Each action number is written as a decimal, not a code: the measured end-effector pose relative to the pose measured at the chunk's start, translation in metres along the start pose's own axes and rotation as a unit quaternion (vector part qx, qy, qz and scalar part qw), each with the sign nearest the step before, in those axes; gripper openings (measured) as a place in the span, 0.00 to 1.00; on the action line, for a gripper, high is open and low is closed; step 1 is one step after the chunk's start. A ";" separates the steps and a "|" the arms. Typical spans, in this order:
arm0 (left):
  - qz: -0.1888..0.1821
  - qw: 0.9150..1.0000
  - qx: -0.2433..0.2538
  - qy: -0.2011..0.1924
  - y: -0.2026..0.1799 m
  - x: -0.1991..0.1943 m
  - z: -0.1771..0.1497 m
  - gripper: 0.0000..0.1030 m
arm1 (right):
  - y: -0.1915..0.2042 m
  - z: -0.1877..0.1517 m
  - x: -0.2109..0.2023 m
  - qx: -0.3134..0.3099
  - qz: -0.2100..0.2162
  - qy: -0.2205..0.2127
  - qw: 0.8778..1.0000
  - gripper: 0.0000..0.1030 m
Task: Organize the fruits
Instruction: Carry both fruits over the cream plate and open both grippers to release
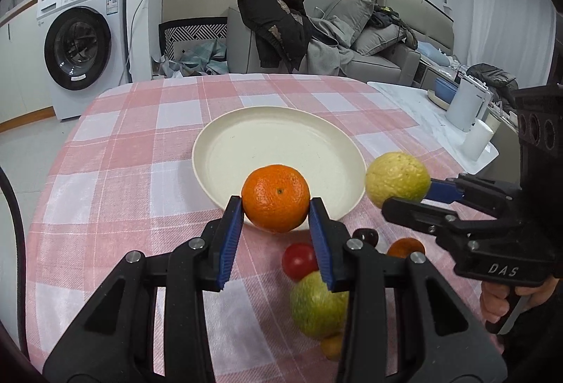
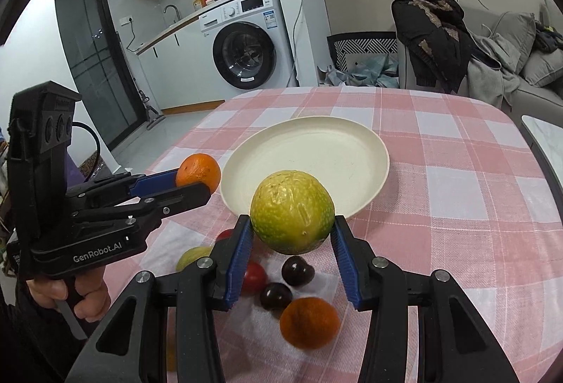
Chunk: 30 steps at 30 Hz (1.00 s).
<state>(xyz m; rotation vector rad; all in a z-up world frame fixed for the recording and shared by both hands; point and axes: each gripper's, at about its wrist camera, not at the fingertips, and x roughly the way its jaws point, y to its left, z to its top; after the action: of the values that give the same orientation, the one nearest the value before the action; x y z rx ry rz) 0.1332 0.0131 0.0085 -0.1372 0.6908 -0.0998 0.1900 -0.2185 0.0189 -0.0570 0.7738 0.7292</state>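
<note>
The left gripper pinched an orange mandarin between its blue pads, one pad on each side of the fruit, and held it clear of the cloth just in front of the near rim of the cream plate. The right gripper was clamped in the same way on a yellow-green round fruit, lifted above the checked tablecloth at the near edge of the plate, whose bare surface lay beyond both fruits. In the left wrist view the right gripper showed from the side, its fruit just right of the plate rim. Below the grippers the other fruits lay close together on the cloth: a red tomato, a green apple, a second mandarin and two dark cherries. Much of these was hidden: the left gripper's finger covered the apple's right side, the tomato was partly behind the right gripper's finger in the right wrist view, and a small yellow-orange fruit under the apple was cut off and blurred, so its kind could not be told. A hand gripped the left tool's handle at the frame's edge.
</note>
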 end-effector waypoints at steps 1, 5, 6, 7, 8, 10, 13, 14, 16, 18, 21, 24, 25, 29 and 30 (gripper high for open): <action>0.001 1.000 0.001 0.002 -0.001 0.004 0.002 0.34 | -0.001 0.002 0.004 0.003 0.000 0.001 1.000 0.45; 0.006 1.000 0.006 0.010 -0.002 0.022 0.006 0.34 | -0.005 0.006 0.015 0.009 -0.004 0.008 1.000 0.45; 0.007 1.000 0.007 0.013 -0.003 0.027 0.007 0.34 | -0.006 0.006 0.018 0.009 -0.006 0.009 1.000 0.45; 0.008 1.000 0.007 0.016 -0.002 0.031 0.007 0.34 | -0.008 0.007 0.021 0.012 -0.006 0.012 1.000 0.45; 0.009 1.000 0.006 0.018 -0.002 0.036 0.008 0.34 | -0.008 0.007 0.023 0.014 -0.006 0.014 1.000 0.45; 0.010 1.000 0.009 0.023 -0.003 0.044 0.008 0.34 | -0.010 0.008 0.027 0.016 -0.004 0.016 1.000 0.45; 0.020 0.999 0.018 0.024 -0.006 0.050 0.009 0.34 | -0.013 0.010 0.032 0.019 -0.007 0.017 1.000 0.45; 0.019 0.999 0.019 0.026 -0.006 0.053 0.010 0.34 | -0.014 0.010 0.033 0.020 -0.009 0.017 1.000 0.45; 0.018 0.999 0.018 0.030 -0.006 0.056 0.009 0.34 | -0.015 0.011 0.036 0.022 -0.012 0.019 1.000 0.45; 0.018 0.999 0.018 0.035 -0.006 0.061 0.008 0.34 | -0.015 0.012 0.038 0.021 -0.013 0.024 0.999 0.45; 0.020 0.999 0.017 0.043 -0.005 0.066 0.007 0.34 | -0.016 0.012 0.041 0.023 -0.016 0.026 0.999 0.45; 0.026 0.998 0.021 0.047 -0.005 0.068 0.005 0.34 | -0.017 0.012 0.040 0.025 -0.015 0.026 0.999 0.46; 0.028 0.998 0.021 0.045 -0.005 0.066 0.005 0.34 | -0.016 0.013 0.037 0.020 -0.015 0.023 0.999 0.46; 0.025 0.999 0.033 0.033 -0.008 0.050 0.005 0.51 | -0.013 0.014 0.023 0.006 -0.032 0.011 0.999 0.54; 0.030 0.998 0.034 0.031 -0.008 0.045 0.005 0.64 | -0.012 0.014 0.019 0.004 -0.035 0.009 0.999 0.64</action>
<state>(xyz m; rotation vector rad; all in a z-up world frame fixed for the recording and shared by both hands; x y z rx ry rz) 0.1699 -0.0005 -0.0147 -0.0477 0.7510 -0.0701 0.2154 -0.2127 0.0137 -0.0837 0.7884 0.6607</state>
